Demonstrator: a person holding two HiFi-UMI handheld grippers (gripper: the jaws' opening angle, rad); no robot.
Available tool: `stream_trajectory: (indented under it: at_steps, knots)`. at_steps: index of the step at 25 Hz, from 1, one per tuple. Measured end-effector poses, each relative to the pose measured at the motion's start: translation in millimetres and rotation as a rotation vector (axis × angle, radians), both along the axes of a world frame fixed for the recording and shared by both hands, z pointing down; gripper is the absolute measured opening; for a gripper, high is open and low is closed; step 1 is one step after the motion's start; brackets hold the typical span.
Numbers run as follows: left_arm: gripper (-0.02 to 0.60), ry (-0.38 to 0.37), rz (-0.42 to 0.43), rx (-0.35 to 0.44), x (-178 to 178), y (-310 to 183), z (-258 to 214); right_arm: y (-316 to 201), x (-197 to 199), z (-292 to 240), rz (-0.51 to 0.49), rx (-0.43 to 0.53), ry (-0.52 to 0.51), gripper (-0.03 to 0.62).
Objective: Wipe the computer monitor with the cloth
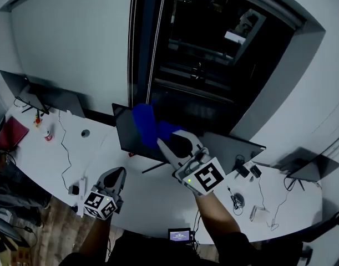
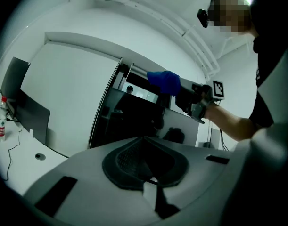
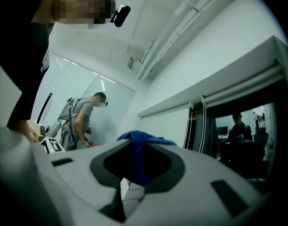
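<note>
Monitor [image 1: 133,142] stands upright at the middle of the white desk [image 1: 150,201], its dark screen facing you and its long side running left to right. The blue cloth [image 1: 147,121] is up against its upper right part, at the top edge. Your right gripper [image 1: 165,140] has its jaws clamped on that cloth and is the one at the screen, so most of the panel lies down and to the left of it. Your left gripper [image 1: 116,173] hangs low near the desk's front edge, well apart from the monitor, jaws together with nothing between them.
</note>
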State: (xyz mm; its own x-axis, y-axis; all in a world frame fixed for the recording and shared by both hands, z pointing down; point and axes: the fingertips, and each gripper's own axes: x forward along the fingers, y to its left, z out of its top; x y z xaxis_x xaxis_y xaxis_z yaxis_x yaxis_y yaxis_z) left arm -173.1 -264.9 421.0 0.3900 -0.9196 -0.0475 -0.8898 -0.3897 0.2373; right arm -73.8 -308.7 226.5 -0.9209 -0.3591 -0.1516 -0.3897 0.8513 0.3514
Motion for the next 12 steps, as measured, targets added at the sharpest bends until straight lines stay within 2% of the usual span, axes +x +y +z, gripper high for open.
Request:
stream_trajectory:
  at_steps: [3, 8, 12]
  knots:
    - [-0.006, 0.012, 0.001, 0.012, -26, -2, -4, -23, -40, -12, 0.034, 0.056, 0.06, 0.063]
    - [-0.006, 0.029, -0.002, 0.009, -63, -1, 0, -61, -94, -4, 0.106, 0.106, 0.228, 0.063]
    - [-0.006, 0.045, -0.02, 0.009, -82, -2, 4, -88, -124, 5, 0.133, 0.127, 0.299, 0.063]
